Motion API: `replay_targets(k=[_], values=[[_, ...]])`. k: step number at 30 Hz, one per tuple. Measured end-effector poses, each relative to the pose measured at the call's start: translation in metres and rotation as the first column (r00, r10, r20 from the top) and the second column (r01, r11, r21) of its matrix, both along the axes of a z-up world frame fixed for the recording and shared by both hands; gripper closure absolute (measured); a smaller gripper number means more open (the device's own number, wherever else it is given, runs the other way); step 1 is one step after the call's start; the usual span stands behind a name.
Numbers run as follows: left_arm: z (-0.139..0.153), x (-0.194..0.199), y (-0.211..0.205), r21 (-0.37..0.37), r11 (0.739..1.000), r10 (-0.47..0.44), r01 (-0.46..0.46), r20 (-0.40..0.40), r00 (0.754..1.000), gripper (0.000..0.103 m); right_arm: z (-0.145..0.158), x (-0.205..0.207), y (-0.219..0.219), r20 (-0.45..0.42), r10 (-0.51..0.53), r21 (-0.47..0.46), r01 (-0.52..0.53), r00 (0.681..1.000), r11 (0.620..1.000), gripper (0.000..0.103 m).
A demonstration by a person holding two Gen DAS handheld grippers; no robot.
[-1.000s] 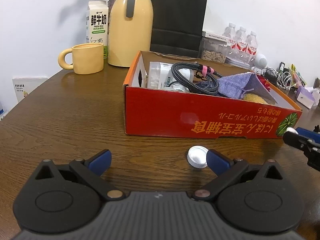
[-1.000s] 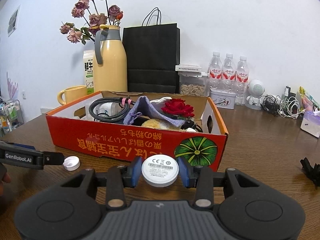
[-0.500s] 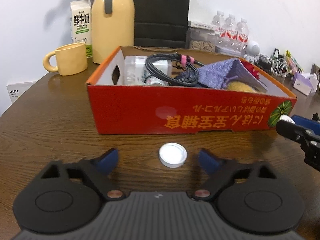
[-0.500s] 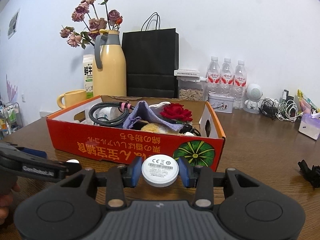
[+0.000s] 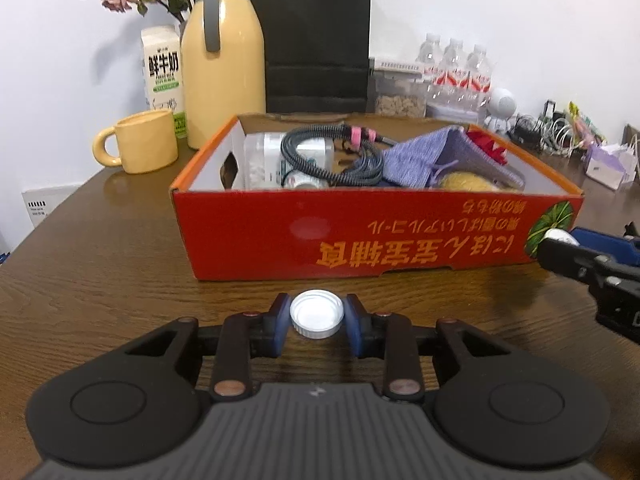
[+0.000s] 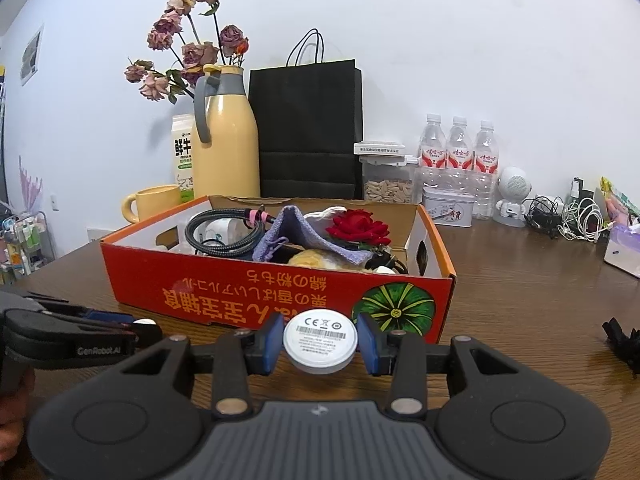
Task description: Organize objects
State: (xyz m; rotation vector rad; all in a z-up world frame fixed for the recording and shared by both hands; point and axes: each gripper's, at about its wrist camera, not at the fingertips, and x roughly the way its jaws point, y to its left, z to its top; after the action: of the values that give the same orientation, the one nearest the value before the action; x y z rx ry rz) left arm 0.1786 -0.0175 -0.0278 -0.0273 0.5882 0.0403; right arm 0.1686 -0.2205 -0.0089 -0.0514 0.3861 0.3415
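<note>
- Left gripper (image 5: 317, 319): jaws have just been closing, pads now pressed on the white cap (image 5: 317, 313) on the table (image 5: 100, 280).
- Right gripper (image 6: 320, 343): clamped on a white disc (image 6: 320, 340), before the red box (image 6: 240, 296).

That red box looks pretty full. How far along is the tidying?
The red box already holds a cable, purple cloth and a rose. The left gripper has just closed around a white bottle cap on the table; the right gripper grips a white disc. Both must still go in.
</note>
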Motion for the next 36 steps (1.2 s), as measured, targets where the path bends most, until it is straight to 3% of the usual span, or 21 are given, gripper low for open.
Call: replay_targets(k=[9,19,29,36], values=[[0.037,-0.007,0.006,-0.036,0.999,-0.025,0.030,0.117,0.993,0.073,0.014,-0.003,0.009,0.056,0.060,0.026,-0.061,0.997,0.998,0.065],[0.073,0.035,0.013,-0.031,0.998,-0.038,0.046,0.215,0.976,0.073,0.050,0.042,0.038,0.118,0.076,0.004,-0.076,0.990,0.997,0.065],[0.070,0.104,0.023,-0.057,0.998,-0.006,0.019,0.213,0.977,0.073,0.057,0.126,0.060,0.096,0.019,0.006,-0.019,0.995,1.000,0.065],[0.060,0.117,0.030,-0.047,0.999,-0.007,0.016,0.198,0.980,0.073,0.040,0.147,0.058,0.046,0.018,0.014,-0.018,0.999,1.000,0.065]])
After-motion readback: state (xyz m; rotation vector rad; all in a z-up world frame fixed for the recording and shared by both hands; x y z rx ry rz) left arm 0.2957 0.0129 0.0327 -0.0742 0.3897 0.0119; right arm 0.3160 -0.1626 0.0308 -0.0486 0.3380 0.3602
